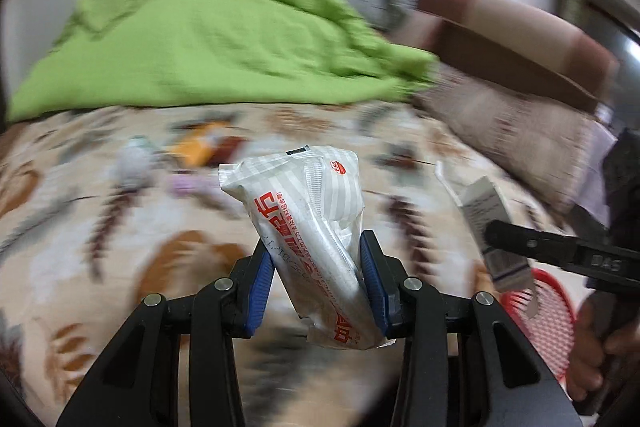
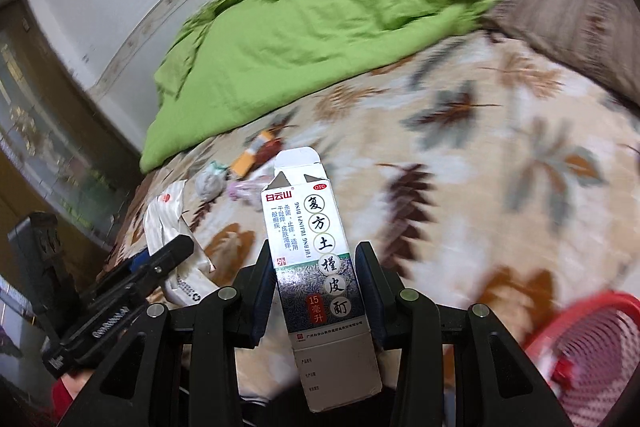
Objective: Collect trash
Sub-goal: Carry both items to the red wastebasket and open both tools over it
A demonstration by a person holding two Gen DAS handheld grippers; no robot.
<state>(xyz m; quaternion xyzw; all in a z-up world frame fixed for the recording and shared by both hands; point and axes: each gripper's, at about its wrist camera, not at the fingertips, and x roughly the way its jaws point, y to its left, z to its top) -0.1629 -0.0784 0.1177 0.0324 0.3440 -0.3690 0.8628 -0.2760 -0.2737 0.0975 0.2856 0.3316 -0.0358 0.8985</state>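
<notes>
Bedding fills both views: one bed (image 2: 460, 163) under a leaf-print cover, with one green quilt (image 2: 320, 27) bunched at its far side, well beyond both grippers. One red mesh basket (image 2: 592, 351) sits low and to the right of the right gripper (image 2: 316, 287), near its fingers.

That gripper is clamped on one white and dark medicine carton (image 2: 320, 267), which stands upright between the pads with its top flap open. The left gripper (image 1: 318, 283), just to its left, is closed on one crumpled white wrapper (image 1: 312, 227) with red lettering, pinched at the lower half.

Judging by the task, the step in hand is carrying both pieces to the basket. To do it well, each hand should keep its squeeze steady, bring its gripper over the basket's mouth, and let go only once the piece hangs inside the rim; the light wrapper may drift, so a low release suits it.

Beyond the grippers three or four small scraps (image 2: 240, 171) lie on the bed; blur prevents a firm count.
</notes>
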